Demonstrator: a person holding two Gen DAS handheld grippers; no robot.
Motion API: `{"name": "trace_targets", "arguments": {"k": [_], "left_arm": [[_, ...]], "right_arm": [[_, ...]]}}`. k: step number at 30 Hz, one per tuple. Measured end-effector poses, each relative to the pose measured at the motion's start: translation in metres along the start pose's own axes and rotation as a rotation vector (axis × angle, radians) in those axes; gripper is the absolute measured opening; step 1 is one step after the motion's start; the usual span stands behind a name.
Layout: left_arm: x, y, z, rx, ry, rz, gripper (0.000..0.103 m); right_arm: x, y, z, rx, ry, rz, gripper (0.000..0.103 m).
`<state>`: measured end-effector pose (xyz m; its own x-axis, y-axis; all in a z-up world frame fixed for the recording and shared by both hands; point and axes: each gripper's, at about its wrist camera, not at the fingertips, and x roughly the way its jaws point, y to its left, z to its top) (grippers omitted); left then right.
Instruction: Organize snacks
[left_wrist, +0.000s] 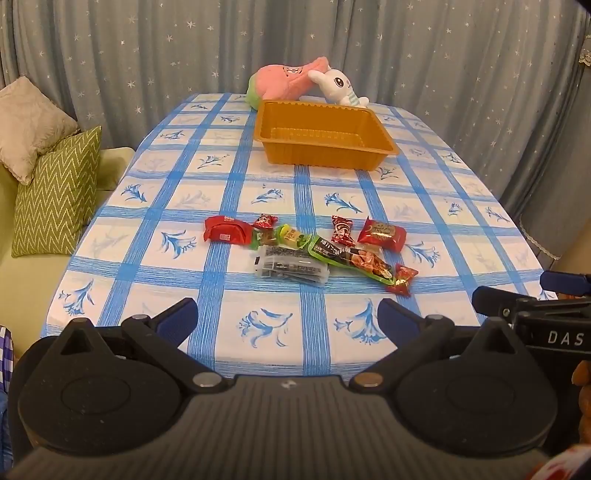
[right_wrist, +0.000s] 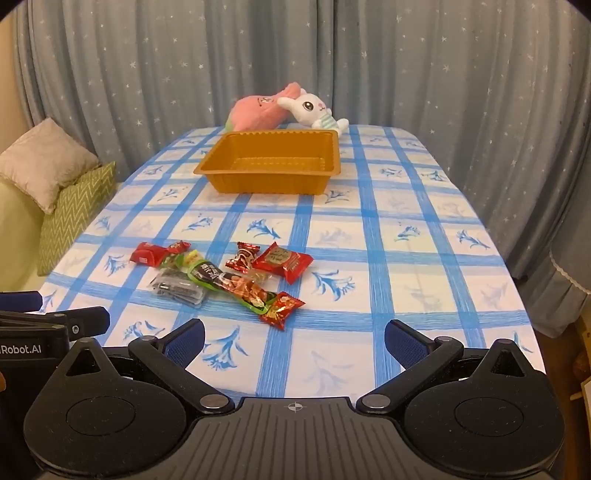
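Several wrapped snacks lie in a loose cluster on the blue checked tablecloth: a red packet (left_wrist: 224, 229) at the left, a clear dark packet (left_wrist: 291, 265), a long green packet (left_wrist: 351, 258), a red square packet (left_wrist: 382, 234) and a small red candy (left_wrist: 403, 280). The same cluster shows in the right wrist view, with the green packet (right_wrist: 236, 286) and red square packet (right_wrist: 282, 261). An empty orange tray (left_wrist: 321, 155) (right_wrist: 266, 182) stands beyond them. My left gripper (left_wrist: 288, 317) is open and empty near the table's front edge. My right gripper (right_wrist: 293, 338) is open and empty, to the right of the left one.
A pink plush (left_wrist: 280, 79) and a white rabbit plush (left_wrist: 340, 86) lie behind the tray at the table's far end. A green sofa with a zigzag cushion (left_wrist: 55, 195) and a beige cushion (left_wrist: 29, 125) stands left of the table. Grey starred curtains hang behind.
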<state>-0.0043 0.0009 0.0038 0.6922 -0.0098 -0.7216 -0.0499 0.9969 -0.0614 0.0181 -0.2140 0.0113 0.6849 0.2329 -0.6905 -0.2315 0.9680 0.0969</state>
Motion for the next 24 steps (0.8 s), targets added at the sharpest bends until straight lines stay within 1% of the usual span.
{"name": "trace_targets", "arguments": {"k": [24], "left_arm": [[-0.0021, 0.0002, 0.0009, -0.004, -0.005, -0.012, 0.103]], "right_arm": [[0.0023, 0.0013, -0.0004, 0.003, 0.002, 0.001, 0.103]]}}
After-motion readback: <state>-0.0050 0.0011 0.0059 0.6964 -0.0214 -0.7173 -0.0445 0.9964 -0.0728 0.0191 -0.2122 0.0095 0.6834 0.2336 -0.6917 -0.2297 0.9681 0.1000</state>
